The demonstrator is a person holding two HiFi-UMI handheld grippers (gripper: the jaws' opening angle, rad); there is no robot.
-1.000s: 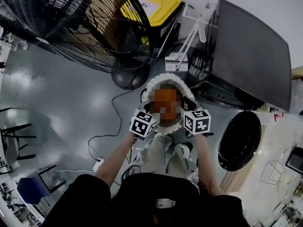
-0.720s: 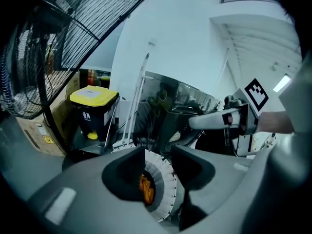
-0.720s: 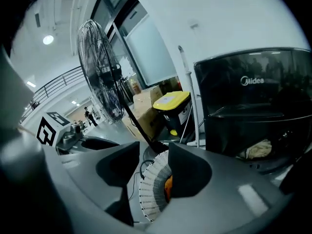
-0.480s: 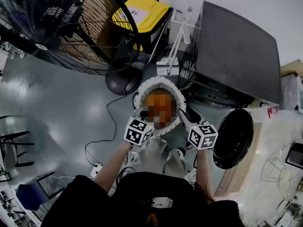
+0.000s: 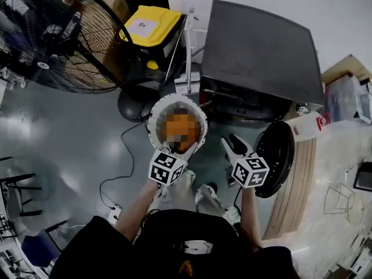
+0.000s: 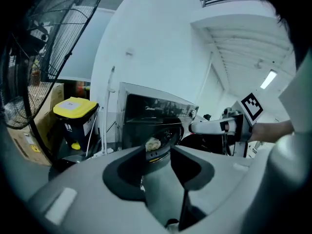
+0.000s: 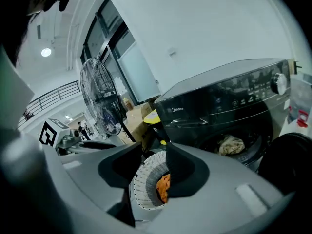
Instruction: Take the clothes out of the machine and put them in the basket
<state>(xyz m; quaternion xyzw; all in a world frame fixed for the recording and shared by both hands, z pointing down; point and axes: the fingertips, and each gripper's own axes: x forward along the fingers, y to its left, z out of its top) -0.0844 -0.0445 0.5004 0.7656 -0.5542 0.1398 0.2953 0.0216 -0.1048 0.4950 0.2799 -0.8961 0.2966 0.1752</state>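
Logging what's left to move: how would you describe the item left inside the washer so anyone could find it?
Find the big black front-loading washing machine against the white wall, its round door swung open. In its dark drum opening lies a crumpled pale beige cloth. Unlike the orange garment in the white basket on the floor, it is light-coloured and sits inside the machine.

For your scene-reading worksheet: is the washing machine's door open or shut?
Open: the door hangs swung aside from the washing machine, and a pale cloth shows inside.
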